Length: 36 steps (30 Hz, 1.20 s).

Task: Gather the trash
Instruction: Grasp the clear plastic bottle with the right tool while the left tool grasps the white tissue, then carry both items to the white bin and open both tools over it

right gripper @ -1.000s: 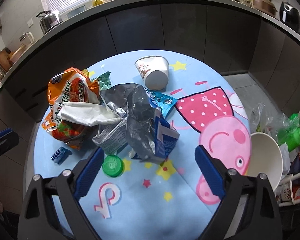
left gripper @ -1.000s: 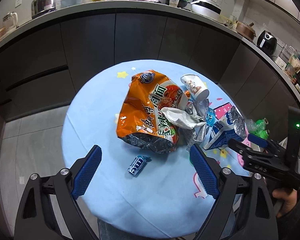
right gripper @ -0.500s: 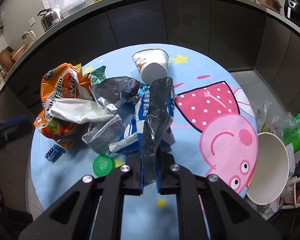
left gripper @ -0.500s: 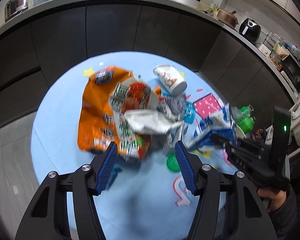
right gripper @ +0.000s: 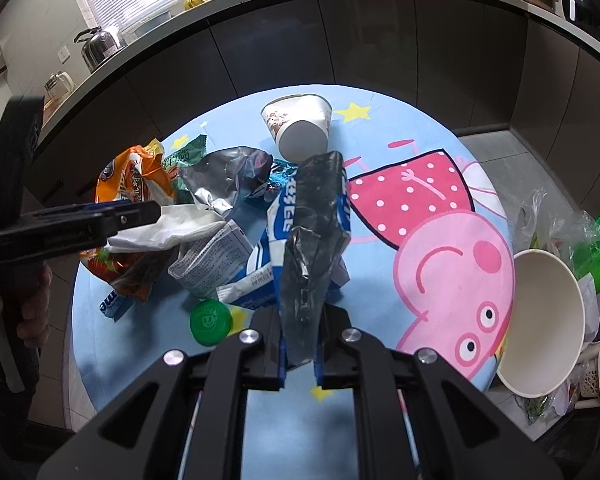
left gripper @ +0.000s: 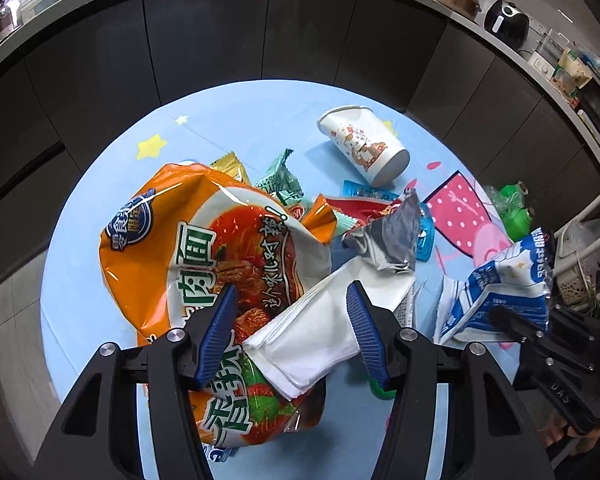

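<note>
Glossy orange plastic noodle bag (left gripper: 204, 248), crinkled silver foil wrapper (left gripper: 384, 240), matt white paper napkin (left gripper: 320, 332)

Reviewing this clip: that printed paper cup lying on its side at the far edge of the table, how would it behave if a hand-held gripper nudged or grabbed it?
The printed paper cup lies on its side on the table, so a nudge would probably roll it in a curve, given its taper. It looks empty and thin-walled, likely very light. A firm squeeze would probably dent its wall.
</note>
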Available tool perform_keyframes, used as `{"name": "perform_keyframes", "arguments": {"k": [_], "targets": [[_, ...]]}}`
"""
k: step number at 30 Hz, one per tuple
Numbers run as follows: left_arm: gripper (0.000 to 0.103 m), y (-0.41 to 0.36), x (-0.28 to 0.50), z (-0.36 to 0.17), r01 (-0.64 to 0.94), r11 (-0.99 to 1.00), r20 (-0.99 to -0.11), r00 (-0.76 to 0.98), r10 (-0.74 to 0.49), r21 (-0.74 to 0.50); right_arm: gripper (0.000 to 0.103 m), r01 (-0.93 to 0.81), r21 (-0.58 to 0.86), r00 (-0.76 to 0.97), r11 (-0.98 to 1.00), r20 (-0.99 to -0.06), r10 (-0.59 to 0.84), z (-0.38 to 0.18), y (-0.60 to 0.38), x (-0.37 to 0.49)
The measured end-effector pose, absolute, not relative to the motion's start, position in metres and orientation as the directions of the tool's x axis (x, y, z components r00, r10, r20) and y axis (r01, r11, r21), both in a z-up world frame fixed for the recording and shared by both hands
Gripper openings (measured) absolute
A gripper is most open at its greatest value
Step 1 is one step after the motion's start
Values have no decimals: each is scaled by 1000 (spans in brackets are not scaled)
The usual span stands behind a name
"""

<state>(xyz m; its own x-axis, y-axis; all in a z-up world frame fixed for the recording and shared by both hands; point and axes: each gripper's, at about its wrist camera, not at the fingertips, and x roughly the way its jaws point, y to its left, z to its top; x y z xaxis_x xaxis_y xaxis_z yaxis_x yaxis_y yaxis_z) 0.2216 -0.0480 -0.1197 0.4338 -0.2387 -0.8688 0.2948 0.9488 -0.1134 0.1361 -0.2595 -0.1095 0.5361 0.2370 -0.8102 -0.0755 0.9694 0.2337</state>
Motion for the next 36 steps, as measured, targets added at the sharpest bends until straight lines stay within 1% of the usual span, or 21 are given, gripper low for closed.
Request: {"name": "perform_keyframes", "arguments": {"k": [2, 3, 5, 6, 7, 8, 10, 16, 22, 26, 31, 36], "targets": [[31, -47, 220, -120, 295, 950, -871, 434, -230, -104, 11, -73, 236, 538, 969, -809, 238, -109, -259, 136], [28, -47, 218, -120, 300, 948, -871, 433, -232, -103, 11, -72, 237, 541, 969, -807, 238, -108, -259, 135], [12, -48, 216, -120, 317, 943, -874, 425, -236, -100, 11, -70, 238, 548, 969, -802, 237, -106, -259, 134], [10, -48, 213, -119, 323, 941, -876, 420, -238, -100, 11, -69, 238, 551, 969, -800, 235, -105, -259, 133], [4, -49, 212, -119, 329, 939, -876, 418, -241, -102, 11, -68, 237, 554, 969, -799, 235, -104, -258, 131], [2, -50, 210, -118, 334, 936, -875, 416, -249, -108, 10, -67, 237, 559, 969, -796, 234, -102, -259, 130], [1, -49, 205, -111, 333, 935, -865, 426, -264, -122, 10, -68, 237, 567, 969, -790, 233, -97, -259, 127], [1, -40, 186, -66, 329, 928, -812, 484, -326, -176, 10, -75, 240, 620, 968, -749, 234, -70, -264, 114], [1, -51, 158, -17, 383, 903, -741, 545, -392, -196, 10, -74, 247, 683, 966, -693, 229, -40, -276, 98], [1, -74, 144, 7, 443, 870, -699, 551, -456, -218, 10, -43, 246, 719, 968, -666, 201, -25, -295, 84], [1, -125, 135, 18, 538, 810, -674, 511, -533, -233, 10, 54, 241, 744, 969, -657, 121, -20, -335, 63], [1, -191, 132, 0, 615, 742, -691, 415, -592, -266, 10, 199, 242, 726, 950, -687, 23, -41, -392, 41]]}}
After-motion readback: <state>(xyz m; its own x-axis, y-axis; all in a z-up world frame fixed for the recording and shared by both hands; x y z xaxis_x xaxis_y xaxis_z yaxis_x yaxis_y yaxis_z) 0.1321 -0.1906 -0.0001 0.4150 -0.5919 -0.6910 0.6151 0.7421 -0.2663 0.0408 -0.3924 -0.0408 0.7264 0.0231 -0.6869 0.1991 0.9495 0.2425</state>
